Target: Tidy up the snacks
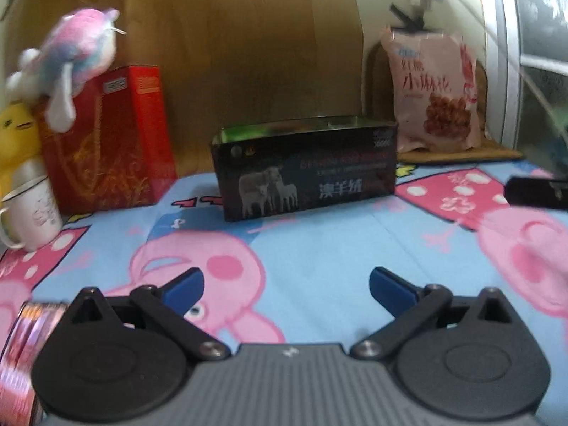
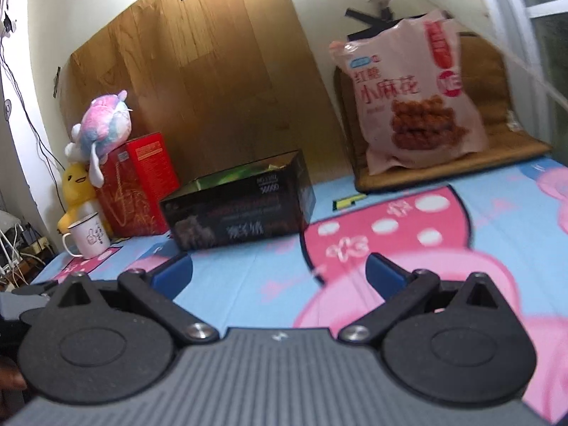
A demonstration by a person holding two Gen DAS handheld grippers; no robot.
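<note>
An open black box with sheep printed on it point(image 1: 305, 167) stands on the cartoon-print cloth point(image 1: 319, 248), also in the right wrist view point(image 2: 238, 209). A pink snack bag point(image 1: 431, 92) leans upright at the back right on a brown mat point(image 2: 415, 96). A shiny snack packet point(image 1: 21, 355) lies at the near left edge. My left gripper point(image 1: 285, 289) is open and empty, well short of the box. My right gripper point(image 2: 278, 277) is open and empty, to the right of the box.
A red box point(image 1: 113, 142) with plush toys point(image 1: 71, 56) on and beside it stands at the back left, with a white mug point(image 1: 30, 213) in front. A wooden board point(image 1: 230, 42) backs the table. The other gripper's dark tip point(image 1: 536, 195) shows at right.
</note>
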